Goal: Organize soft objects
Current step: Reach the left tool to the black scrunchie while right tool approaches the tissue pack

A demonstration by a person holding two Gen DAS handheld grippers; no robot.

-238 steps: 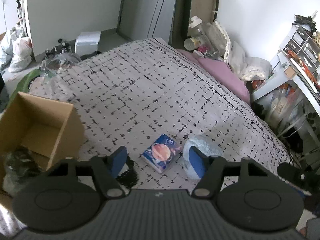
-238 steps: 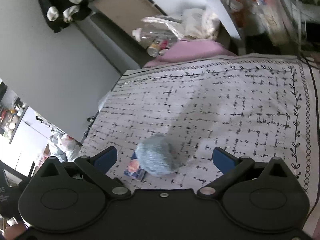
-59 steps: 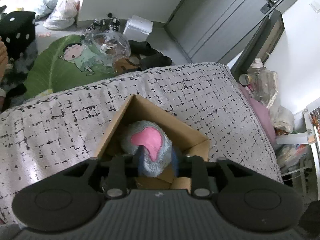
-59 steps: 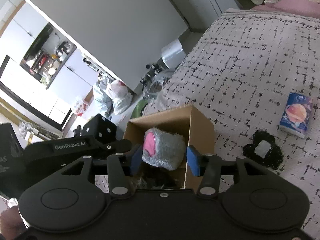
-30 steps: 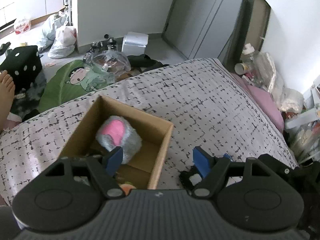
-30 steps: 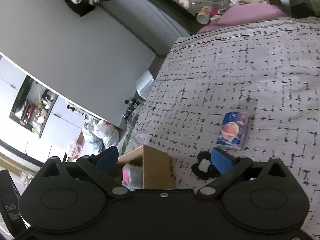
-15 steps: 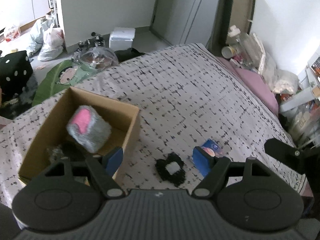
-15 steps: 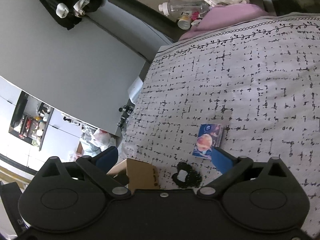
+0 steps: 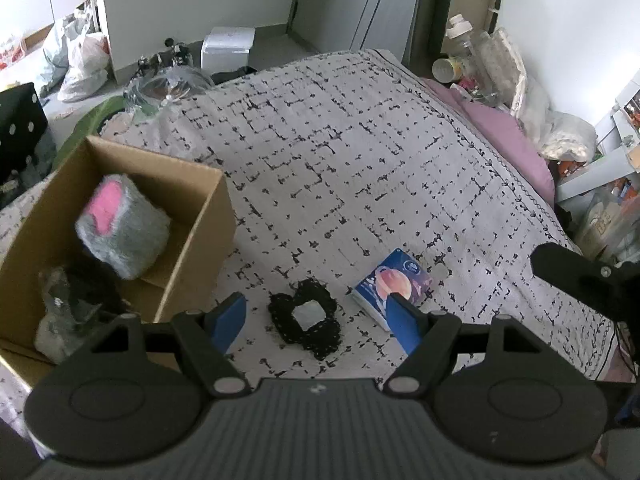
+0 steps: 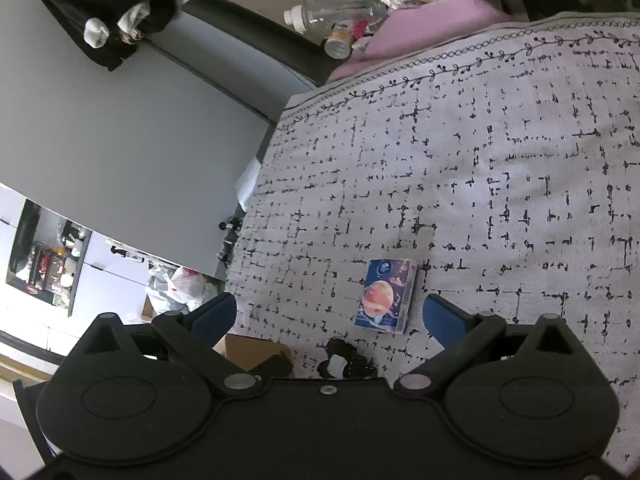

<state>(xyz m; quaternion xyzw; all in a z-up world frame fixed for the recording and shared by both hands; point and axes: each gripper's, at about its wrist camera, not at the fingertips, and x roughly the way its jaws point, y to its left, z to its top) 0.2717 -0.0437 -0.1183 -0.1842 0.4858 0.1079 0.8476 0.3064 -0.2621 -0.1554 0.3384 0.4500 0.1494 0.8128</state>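
Note:
A cardboard box [image 9: 200, 240] stands on the bed at the left and holds a grey fluffy toy with a pink patch [image 9: 120, 228] and a dark bundle [image 9: 76, 300]. A black lace piece [image 9: 308, 316] lies on the bedspread just ahead of my open, empty left gripper [image 9: 316, 324]. A blue tissue pack [image 9: 392, 280] lies to its right, partly behind the right fingertip. In the right wrist view the tissue pack [image 10: 386, 296] lies between the open fingers of my empty right gripper [image 10: 328, 316], with the lace piece [image 10: 344, 364] and box corner [image 10: 248, 350] at the bottom.
The patterned bedspread [image 9: 360, 160] stretches ahead. A pink pillow [image 9: 508, 140], bottles and bags crowd the far right edge. The floor at the left holds bags, a white box [image 9: 228, 46] and a green mat. Part of the other gripper [image 9: 580, 276] shows at the right.
Two seconds ago my left gripper held the grey toy over the box; it has let go and the toy lies inside. Both grippers have swung right toward the lace piece and tissue pack.

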